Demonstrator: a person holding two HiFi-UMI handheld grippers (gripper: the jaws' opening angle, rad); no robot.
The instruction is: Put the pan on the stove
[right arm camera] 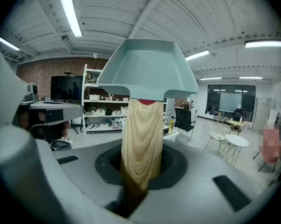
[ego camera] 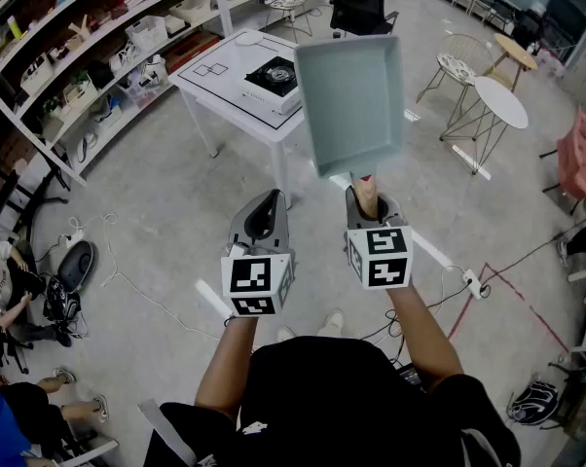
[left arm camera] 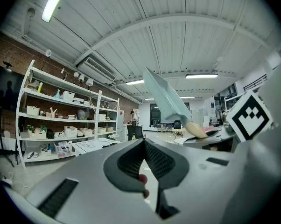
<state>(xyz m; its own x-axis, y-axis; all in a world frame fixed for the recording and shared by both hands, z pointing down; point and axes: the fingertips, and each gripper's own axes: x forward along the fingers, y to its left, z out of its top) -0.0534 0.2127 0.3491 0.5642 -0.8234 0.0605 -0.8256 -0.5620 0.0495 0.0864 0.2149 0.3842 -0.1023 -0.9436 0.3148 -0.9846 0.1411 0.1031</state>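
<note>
A pale teal square pan (ego camera: pixel 351 100) with a light wooden handle (ego camera: pixel 365 195) hangs in the air in front of me, its hollow side facing me. My right gripper (ego camera: pixel 368 202) is shut on that handle; in the right gripper view the handle (right arm camera: pixel 141 139) runs up from between the jaws to the pan (right arm camera: pixel 147 66). My left gripper (ego camera: pixel 270 200) is beside it on the left, shut with nothing in it, and its view shows the pan (left arm camera: pixel 166 101) edge-on to the right. A black-topped portable stove (ego camera: pixel 272 74) sits on a white table (ego camera: pixel 237 100) ahead and below.
White shelving (ego camera: pixel 89 56) full of boxes lines the left wall. Wire chairs and small round tables (ego camera: pixel 497 100) stand to the right, and an office chair (ego camera: pixel 356 8) stands beyond the table. Cables trail over the concrete floor, where a person (ego camera: pixel 11 300) sits at the lower left.
</note>
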